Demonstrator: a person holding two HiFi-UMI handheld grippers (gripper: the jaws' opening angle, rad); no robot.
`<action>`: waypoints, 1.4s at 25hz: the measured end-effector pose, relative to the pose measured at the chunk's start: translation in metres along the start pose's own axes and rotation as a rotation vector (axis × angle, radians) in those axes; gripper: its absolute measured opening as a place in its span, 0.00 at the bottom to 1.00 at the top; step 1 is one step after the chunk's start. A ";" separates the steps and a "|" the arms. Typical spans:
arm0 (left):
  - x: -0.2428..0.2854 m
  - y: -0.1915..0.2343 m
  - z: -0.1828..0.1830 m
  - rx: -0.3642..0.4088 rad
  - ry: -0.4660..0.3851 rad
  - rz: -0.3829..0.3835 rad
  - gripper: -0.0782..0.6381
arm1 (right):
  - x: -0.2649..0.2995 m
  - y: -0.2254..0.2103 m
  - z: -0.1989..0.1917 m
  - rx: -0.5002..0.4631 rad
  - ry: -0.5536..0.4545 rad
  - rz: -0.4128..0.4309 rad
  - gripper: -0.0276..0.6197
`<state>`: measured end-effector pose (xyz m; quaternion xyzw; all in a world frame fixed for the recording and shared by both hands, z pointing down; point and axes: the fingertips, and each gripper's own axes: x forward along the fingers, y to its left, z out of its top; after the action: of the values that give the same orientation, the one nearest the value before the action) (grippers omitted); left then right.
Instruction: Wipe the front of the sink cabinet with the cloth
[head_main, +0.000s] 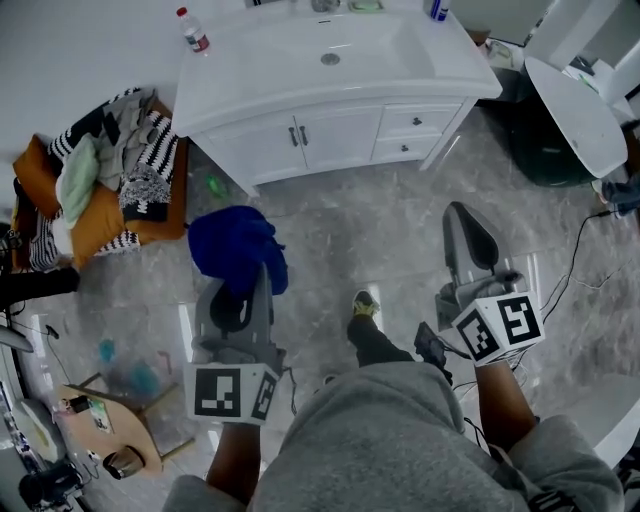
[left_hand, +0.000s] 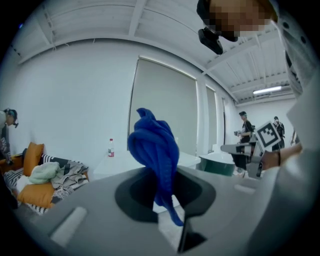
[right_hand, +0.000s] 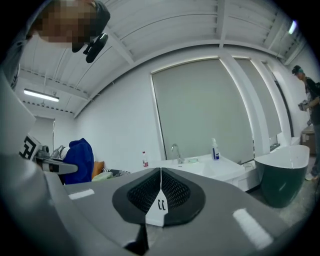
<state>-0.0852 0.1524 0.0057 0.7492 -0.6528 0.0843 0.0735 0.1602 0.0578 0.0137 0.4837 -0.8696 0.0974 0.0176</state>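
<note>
The white sink cabinet stands at the top of the head view, its two doors and drawers facing me. My left gripper is shut on a bunched blue cloth, which hangs over the grey floor some way short of the cabinet. In the left gripper view the blue cloth rises from between the closed jaws. My right gripper is shut with nothing in it, held to the right at about the same distance from the cabinet. The right gripper view shows the cabinet ahead and the blue cloth at left.
A plastic bottle stands on the cabinet's left corner. An orange seat with heaped clothes sits left of the cabinet. A dark-green tub is at the right. Cables trail on the floor. A small wooden table is at lower left.
</note>
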 end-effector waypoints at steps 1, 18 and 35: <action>0.007 0.001 0.002 -0.001 0.002 0.004 0.20 | 0.006 -0.004 -0.001 -0.007 0.003 -0.002 0.02; 0.077 -0.003 0.015 0.014 0.049 0.043 0.20 | 0.073 -0.051 -0.022 -0.073 0.124 -0.010 0.02; 0.090 0.004 0.024 0.029 0.046 0.095 0.20 | 0.099 -0.044 -0.027 -0.087 0.134 0.078 0.03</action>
<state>-0.0760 0.0594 0.0023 0.7163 -0.6844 0.1144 0.0738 0.1434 -0.0424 0.0592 0.4405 -0.8882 0.0923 0.0926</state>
